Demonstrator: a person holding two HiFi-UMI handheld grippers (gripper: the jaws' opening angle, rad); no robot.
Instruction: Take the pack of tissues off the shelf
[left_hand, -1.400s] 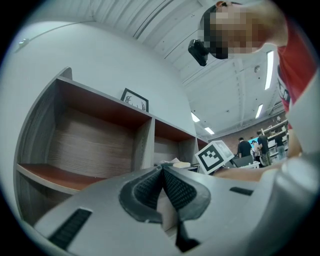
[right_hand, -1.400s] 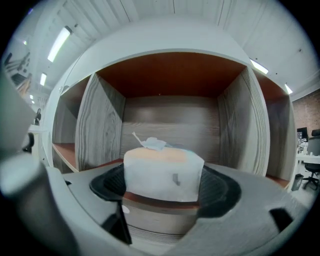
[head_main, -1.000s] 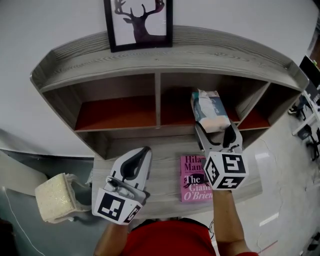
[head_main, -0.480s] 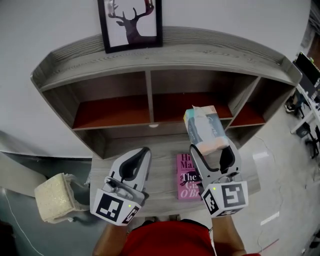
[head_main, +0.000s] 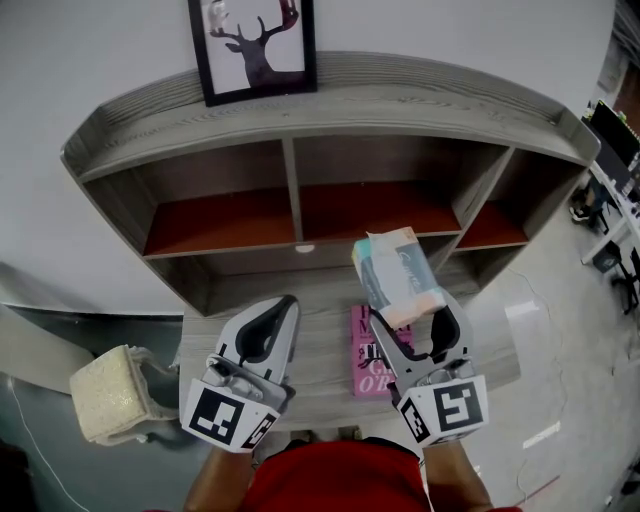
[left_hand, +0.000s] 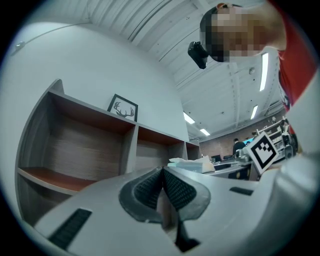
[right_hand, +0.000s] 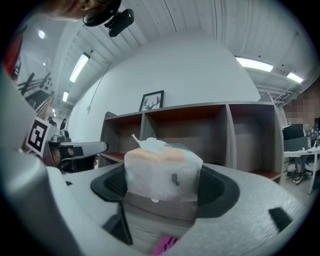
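The pack (head_main: 397, 275) is coming back out of the shelf (head_main: 300, 110) and is now hanging over the worktop (head_main: 322, 330), nearer its right edge. Nearest, the left gripper (head_main: 287, 303) is idling empty with its jaws together, out of the way. The right gripper (head_main: 414, 318) is clamping the pack's near end and carrying it above the book (head_main: 366, 372).

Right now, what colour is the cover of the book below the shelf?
The book is bright pink; the head view shows it best.
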